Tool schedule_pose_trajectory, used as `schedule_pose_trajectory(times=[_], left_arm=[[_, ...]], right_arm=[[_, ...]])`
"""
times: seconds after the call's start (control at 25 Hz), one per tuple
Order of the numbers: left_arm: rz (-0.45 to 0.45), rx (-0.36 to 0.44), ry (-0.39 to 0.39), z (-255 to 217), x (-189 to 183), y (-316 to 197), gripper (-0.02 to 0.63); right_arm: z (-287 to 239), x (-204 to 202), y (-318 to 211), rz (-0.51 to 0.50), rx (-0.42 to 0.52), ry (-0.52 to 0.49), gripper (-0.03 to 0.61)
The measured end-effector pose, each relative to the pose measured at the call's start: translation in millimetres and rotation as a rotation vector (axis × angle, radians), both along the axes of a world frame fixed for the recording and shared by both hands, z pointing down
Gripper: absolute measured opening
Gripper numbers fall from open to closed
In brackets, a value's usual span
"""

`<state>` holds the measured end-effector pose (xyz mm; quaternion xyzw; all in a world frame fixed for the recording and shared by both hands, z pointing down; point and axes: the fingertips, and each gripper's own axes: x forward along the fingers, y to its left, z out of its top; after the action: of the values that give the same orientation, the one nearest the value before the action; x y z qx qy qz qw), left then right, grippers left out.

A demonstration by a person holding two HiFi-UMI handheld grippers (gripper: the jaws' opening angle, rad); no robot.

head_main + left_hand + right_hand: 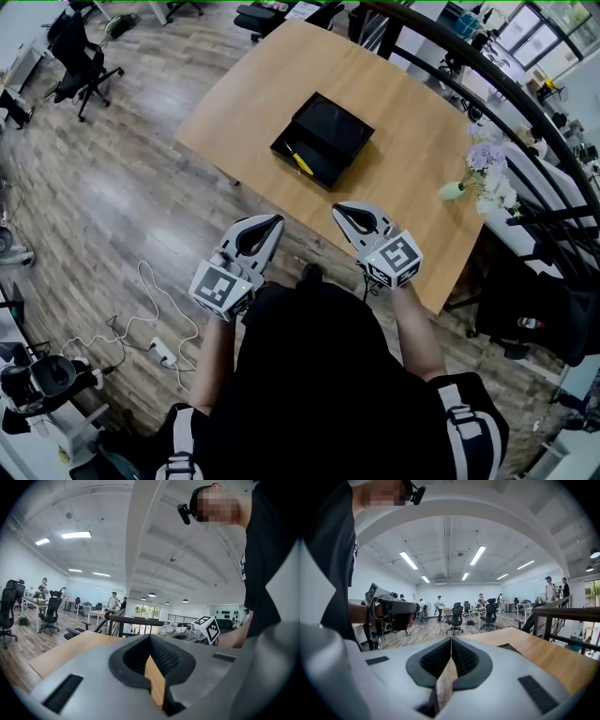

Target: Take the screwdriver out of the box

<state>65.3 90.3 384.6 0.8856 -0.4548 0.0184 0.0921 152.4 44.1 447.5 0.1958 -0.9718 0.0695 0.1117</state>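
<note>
The jaws of the left gripper (275,223) and the right gripper (339,212) were closed tip to tip, with nothing gripped. Both were held side by side at the table's (253,94) near edge. Ahead of the fingertips, well apart, a yellow-handled screwdriver (301,163) lay inside the open black box (342,131).

Loads of bare table (272,75) all round the open box (336,127), upper middle; only the flower vase (453,190) and railing (487,80) crowd the right side.
</note>
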Motion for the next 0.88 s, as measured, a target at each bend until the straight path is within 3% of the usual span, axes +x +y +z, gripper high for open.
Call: schedule_pose_trajectory(times=[0.44, 0.88], left_arm=[[-0.017, 0.006, -0.014, -1, 2, -22, 0.021], [0.007, -0.020, -0.004, 7, -23, -49, 0.021]], right_arm=[[9, 3, -19, -0.033, 0.010, 0.045, 0.025], [13, -21, -40, -0.040, 0.007, 0.098, 0.025]])
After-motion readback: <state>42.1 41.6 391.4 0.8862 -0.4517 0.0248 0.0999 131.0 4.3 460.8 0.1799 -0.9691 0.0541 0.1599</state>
